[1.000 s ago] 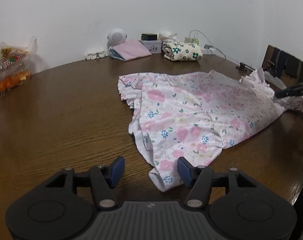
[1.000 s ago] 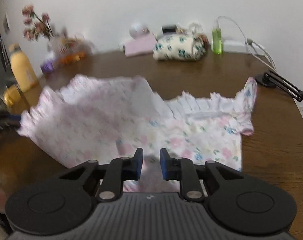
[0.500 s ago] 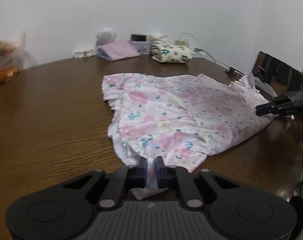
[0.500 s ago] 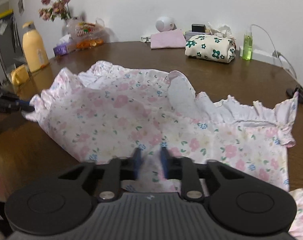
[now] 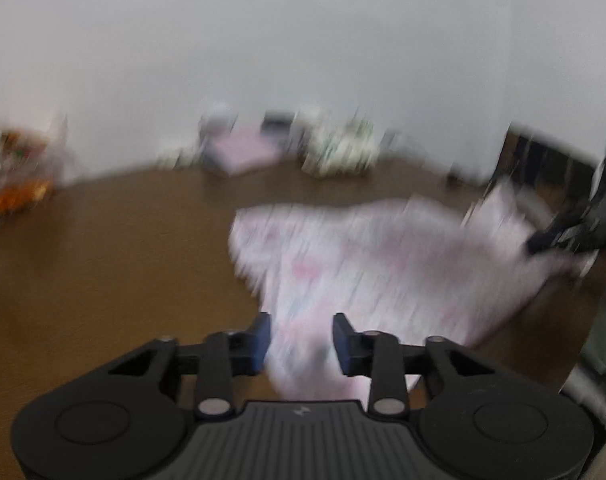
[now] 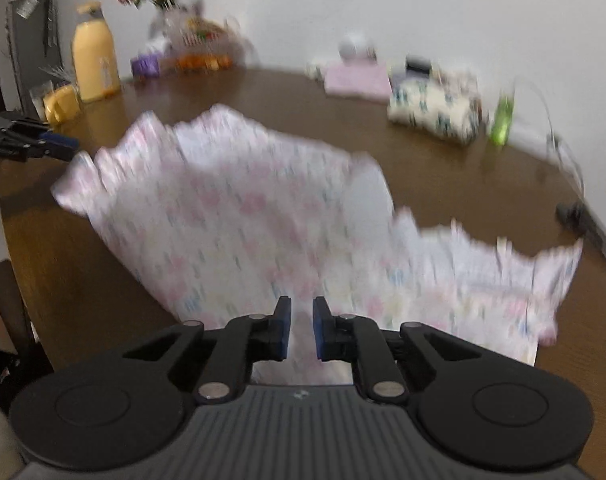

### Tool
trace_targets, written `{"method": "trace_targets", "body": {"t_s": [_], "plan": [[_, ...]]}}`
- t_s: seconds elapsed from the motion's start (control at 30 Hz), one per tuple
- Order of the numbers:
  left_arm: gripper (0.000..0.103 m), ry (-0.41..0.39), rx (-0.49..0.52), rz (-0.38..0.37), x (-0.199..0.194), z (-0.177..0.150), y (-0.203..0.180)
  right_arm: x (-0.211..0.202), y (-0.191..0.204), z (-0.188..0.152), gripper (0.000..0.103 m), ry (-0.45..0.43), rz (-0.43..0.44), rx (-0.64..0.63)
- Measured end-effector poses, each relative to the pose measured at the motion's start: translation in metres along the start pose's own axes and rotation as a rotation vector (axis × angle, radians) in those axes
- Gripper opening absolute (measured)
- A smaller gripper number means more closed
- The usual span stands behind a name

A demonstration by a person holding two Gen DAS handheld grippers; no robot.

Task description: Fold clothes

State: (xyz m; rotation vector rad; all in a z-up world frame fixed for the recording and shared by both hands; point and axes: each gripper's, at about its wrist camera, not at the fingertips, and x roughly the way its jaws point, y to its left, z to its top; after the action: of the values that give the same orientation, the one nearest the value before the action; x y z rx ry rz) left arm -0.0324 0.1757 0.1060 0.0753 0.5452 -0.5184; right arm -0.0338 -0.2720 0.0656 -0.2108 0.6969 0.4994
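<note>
Left gripper (image 5: 301, 338) just reopened, dress (image 5: 383, 264) loose between; right gripper (image 6: 301, 328) narrowing onto dress, grip unclear.

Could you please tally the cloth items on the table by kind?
Spread floral garment: 1
Folded pink cloth: 1
Folded cream floral bundle: 1
Total: 3

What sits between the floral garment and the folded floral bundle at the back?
Bare brown table, nothing else, between floral garment and folded floral bundle. Right wrist view shows it best.
</note>
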Motion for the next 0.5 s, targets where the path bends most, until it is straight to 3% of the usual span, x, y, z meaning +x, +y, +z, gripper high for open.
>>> {"method": "trace_targets", "body": {"t_s": [0.07, 0.17, 0.23, 0.33, 0.4, 0.5], "plan": [[0.039, -0.034, -0.014, -0.091, 0.013, 0.017, -0.008, 0.0, 0.013, 0.014, 0.013, -0.054, 0.036, -0.046], [0.039, 0.049, 0.056, -0.148, 0.062, 0.03, -0.03, 0.026, 0.031, 0.03, 0.013, -0.048, 0.084, -0.117], [0.033, 0.13, 0.084, -0.129, 0.088, 0.029, -0.034, 0.048, 0.038, 0.035, 0.013, -0.023, 0.081, -0.159], [0.033, 0.251, 0.125, -0.099, 0.128, 0.027, -0.04, 0.066, 0.035, 0.037, 0.014, 0.001, 0.065, -0.179], [0.036, 0.279, 0.112, -0.107, 0.132, 0.024, -0.034, 0.071, 0.028, 0.035, 0.016, 0.031, 0.066, -0.18], [0.036, 0.258, 0.093, -0.102, 0.125, 0.036, -0.02, 0.063, 0.017, 0.038, 0.026, 0.032, 0.072, -0.177]]}}
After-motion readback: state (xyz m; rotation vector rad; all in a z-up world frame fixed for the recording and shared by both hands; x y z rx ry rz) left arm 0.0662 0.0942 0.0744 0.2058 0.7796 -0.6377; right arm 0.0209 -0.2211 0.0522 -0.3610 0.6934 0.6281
